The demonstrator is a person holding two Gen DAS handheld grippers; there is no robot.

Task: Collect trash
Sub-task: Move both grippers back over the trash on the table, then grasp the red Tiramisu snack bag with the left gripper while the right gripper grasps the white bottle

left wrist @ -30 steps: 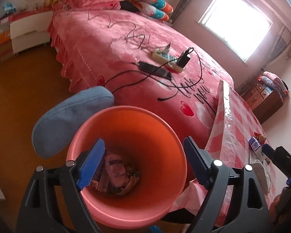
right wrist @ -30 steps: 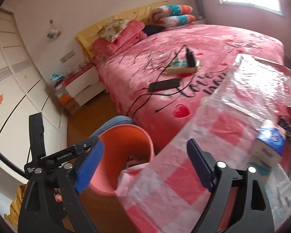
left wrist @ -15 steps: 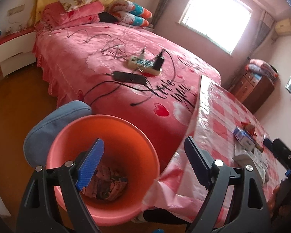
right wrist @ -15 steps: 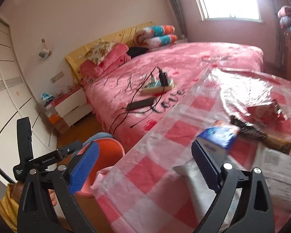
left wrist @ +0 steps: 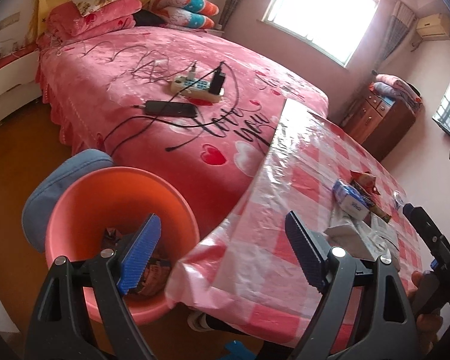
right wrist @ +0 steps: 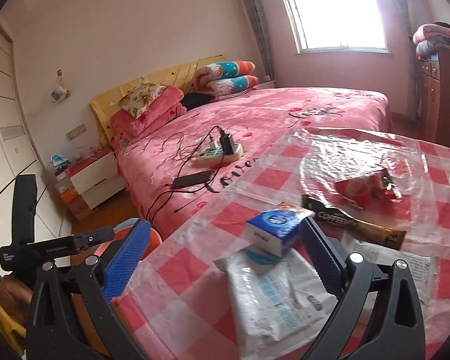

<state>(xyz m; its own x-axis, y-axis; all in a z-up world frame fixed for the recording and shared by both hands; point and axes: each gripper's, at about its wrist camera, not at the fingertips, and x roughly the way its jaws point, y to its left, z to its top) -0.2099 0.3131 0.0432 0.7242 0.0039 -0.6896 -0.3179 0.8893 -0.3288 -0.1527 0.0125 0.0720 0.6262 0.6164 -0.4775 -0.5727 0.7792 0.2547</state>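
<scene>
- The pink heart-print bed (right wrist: 285,111) carries a white power strip (right wrist: 217,154) with cables.
- The worktop with the red-and-white checked plastic cover (right wrist: 195,273) bears the trash: a white plastic mailer bag (right wrist: 273,297), a blue-and-white small carton (right wrist: 274,229) resting on it, a black-and-gold coffee sachet (right wrist: 354,225) and a red crumpled wrapper (right wrist: 363,186).
- The round orange plastic bin (left wrist: 120,192) stands on the floor beside the worktop, with wrappers inside.
- The left claw (left wrist: 222,250) hangs released and empty over bin and worktop edge.
- The right claw (right wrist: 222,249) is opening, empty, above the mailer.

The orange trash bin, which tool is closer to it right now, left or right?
Left. The left tool hangs just above the orange trash bin, one finger over its mouth. The right tool is over the checkered table, above a white pouch, the bin off to its left.
</scene>
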